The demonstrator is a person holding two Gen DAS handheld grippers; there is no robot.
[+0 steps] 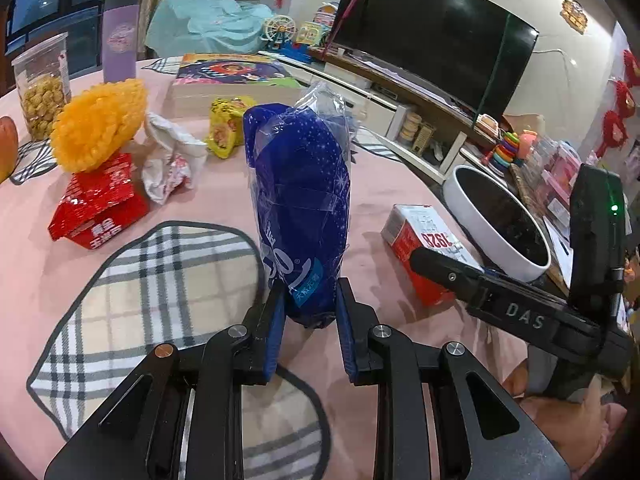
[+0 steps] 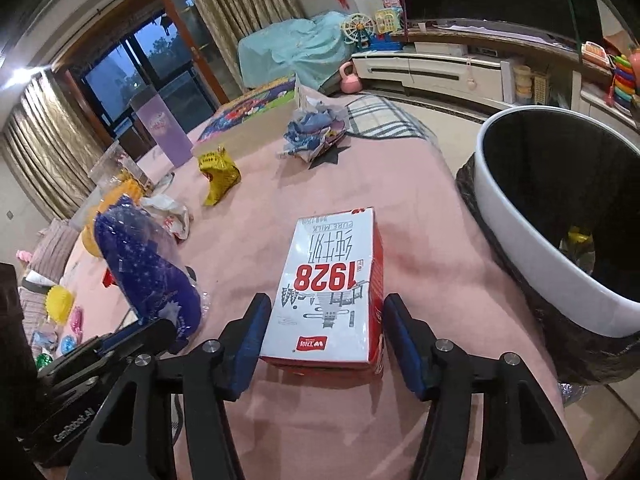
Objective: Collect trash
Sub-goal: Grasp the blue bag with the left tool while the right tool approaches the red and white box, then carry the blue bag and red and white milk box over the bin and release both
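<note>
The blue starred plastic bag stands upright over the pink tabletop, its lower end pinched between the left gripper jaws. Just to its right the 1928 milk carton lies flat between the right gripper jaws, which straddle it; whether the pads press its sides is hard to tell. Both grippers tilt downward. Only the right view looks into the white trash bin beside the tabletop, where a yellow scrap shows.
</note>
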